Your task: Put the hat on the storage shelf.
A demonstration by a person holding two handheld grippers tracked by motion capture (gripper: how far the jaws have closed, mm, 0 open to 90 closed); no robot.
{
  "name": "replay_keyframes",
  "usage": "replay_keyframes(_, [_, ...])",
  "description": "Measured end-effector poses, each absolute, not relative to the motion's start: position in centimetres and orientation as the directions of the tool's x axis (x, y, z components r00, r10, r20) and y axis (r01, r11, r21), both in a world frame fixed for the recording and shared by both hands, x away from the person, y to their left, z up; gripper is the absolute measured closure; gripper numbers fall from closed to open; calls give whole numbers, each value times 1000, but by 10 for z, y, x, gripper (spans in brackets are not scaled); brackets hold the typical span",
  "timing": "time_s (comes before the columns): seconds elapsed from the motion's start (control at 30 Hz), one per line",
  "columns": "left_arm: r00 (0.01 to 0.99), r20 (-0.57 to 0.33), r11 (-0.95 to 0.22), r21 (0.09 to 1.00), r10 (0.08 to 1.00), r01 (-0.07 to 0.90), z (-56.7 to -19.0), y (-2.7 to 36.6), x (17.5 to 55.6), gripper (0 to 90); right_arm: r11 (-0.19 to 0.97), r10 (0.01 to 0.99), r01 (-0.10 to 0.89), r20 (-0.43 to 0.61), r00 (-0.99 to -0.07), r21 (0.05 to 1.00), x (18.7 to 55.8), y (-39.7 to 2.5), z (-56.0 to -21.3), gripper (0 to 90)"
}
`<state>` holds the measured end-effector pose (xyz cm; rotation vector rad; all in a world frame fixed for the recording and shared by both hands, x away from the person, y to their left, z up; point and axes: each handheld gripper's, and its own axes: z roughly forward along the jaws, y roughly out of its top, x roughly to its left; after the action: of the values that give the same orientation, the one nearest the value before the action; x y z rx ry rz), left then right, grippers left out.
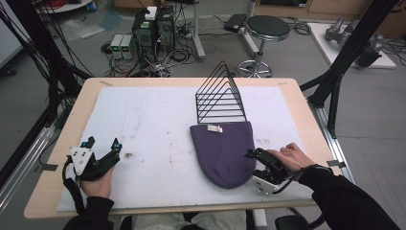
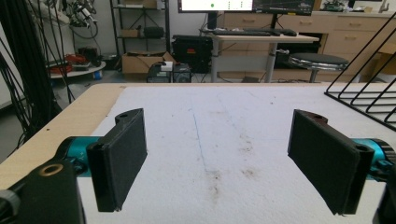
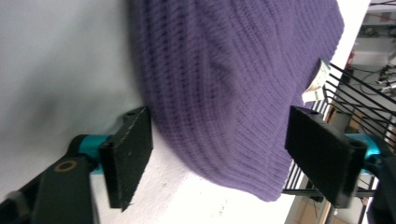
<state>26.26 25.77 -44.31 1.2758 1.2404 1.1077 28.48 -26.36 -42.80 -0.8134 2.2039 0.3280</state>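
Note:
A purple knitted beanie (image 1: 224, 151) lies flat on the white mat (image 1: 153, 120), with a small white tag (image 1: 214, 128) at its straight edge. My right gripper (image 1: 252, 154) sits at the beanie's right edge, open, jaws spread wide. In the right gripper view the beanie (image 3: 233, 79) lies just beyond the two jaws, with its tag (image 3: 315, 81) at the right. My left gripper (image 1: 103, 143) rests at the mat's left side, open and holding nothing. Bare stained mat (image 2: 215, 140) lies between its pads in the left gripper view.
A black wire file rack (image 1: 220, 96) stands on the mat just behind the beanie; its corner (image 2: 369, 100) shows in the left gripper view. The wooden table edge (image 1: 67, 124) runs along the left. Black frame struts, a stool and computers stand beyond the table.

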Motion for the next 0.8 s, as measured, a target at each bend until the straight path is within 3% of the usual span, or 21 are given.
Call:
replay_keyframes(0.37, [58,-30,25,996,998,83,-443,258,263,199,766,-420,-643,-755,-503,3,290,-253,-429,262])
replay_keyframes(0.7, [58,-33,29,996,998,82,-443,259,263,199,749,-458,-662,-708,-538,18,285,-256,-431,736])
replay_keyframes(0.8, [63,-30,25,996,998,84,-443,258,263,199,749,-443,-661,-703,-557,52,284,-253,-428,806])
